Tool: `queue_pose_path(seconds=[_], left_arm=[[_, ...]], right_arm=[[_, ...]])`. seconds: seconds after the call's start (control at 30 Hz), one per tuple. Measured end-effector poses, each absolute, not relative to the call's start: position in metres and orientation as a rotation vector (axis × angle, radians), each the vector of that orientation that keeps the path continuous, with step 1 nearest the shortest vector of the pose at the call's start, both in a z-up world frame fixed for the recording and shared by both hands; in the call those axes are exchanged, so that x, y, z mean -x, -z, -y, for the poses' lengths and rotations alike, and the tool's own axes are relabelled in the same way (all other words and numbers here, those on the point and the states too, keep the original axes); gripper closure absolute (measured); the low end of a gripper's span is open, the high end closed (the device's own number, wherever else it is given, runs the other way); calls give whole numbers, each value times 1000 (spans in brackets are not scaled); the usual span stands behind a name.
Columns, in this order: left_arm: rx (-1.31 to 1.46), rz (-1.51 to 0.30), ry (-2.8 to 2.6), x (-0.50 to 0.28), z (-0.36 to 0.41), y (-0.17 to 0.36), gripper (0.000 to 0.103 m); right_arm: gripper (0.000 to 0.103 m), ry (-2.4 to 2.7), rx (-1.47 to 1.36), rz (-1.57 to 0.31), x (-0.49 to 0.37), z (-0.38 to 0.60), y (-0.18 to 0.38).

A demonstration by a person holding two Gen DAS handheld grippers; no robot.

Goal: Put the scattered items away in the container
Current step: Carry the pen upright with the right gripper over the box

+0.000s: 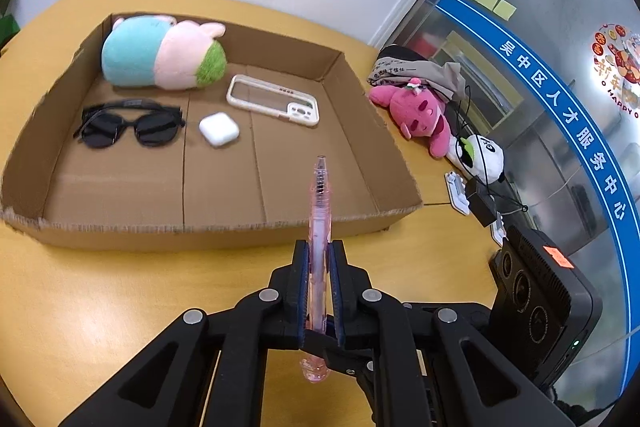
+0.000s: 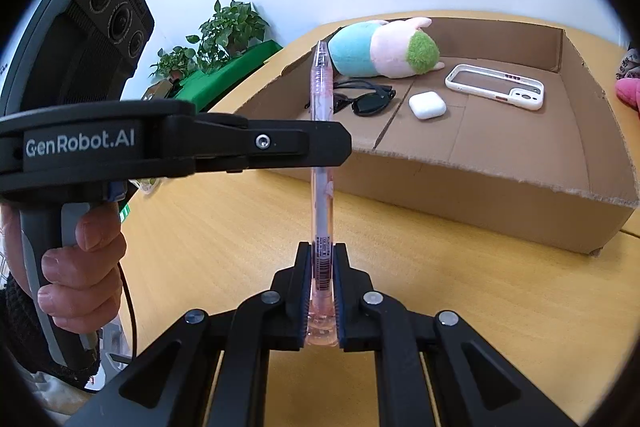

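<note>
A clear pink pen (image 1: 319,203) is clamped between both grippers above the wooden table. My left gripper (image 1: 319,247) is shut on its middle, and the tip points at the cardboard box (image 1: 200,227). My right gripper (image 2: 322,247) is shut on the pen (image 2: 322,95) at its barcoded rear end. The left gripper (image 2: 336,143) crosses that view from the left, held by a hand (image 2: 80,267). Inside the box (image 2: 480,171) lie a blue-pink plush (image 1: 160,53), black sunglasses (image 1: 128,125), a white earbud case (image 1: 219,129) and a white phone case (image 1: 274,101).
Right of the box on the table (image 1: 100,287) lie a pink plush (image 1: 420,111), a panda plush (image 1: 484,153), a grey cloth (image 1: 424,69) and small black and white parts with cords. A glass partition stands behind them. Potted plants (image 2: 228,31) stand left of the table.
</note>
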State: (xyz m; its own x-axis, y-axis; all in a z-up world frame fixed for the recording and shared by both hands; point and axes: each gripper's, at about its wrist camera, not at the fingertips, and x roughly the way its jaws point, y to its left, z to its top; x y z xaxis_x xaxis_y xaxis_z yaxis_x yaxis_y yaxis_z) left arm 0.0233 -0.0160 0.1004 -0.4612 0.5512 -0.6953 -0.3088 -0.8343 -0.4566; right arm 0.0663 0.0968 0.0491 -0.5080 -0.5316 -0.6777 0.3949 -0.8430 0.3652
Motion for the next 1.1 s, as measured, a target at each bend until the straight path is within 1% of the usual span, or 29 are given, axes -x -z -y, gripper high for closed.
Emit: queue_pose_path(seconds=[0.2, 0.43, 0.57, 0.63, 0.77, 0.93, 1.1], left_arm=[[1205, 356, -2253, 19, 1, -131, 94], [1194, 359, -2270, 90, -16, -174, 94], [1227, 361, -2260, 121, -23, -179, 94], [1262, 356, -2247, 135, -28, -173, 94], [1352, 350, -2215, 158, -40, -151, 94], [1482, 357, -2166, 172, -52, -105, 94], [1627, 462, -2092, 187, -51, -52, 94]], right_arm=[[94, 2372, -1116, 211, -36, -114, -78], [94, 2355, -1170, 228, 37, -138, -123], [94, 2340, -1220, 218, 72, -147, -135], [94, 2329, -1254, 218, 84, -151, -133], [94, 2292, -1327, 283, 104, -164, -115], [94, 2240, -1429, 361, 116, -173, -76], [94, 2181, -1558, 399, 127, -176, -32]])
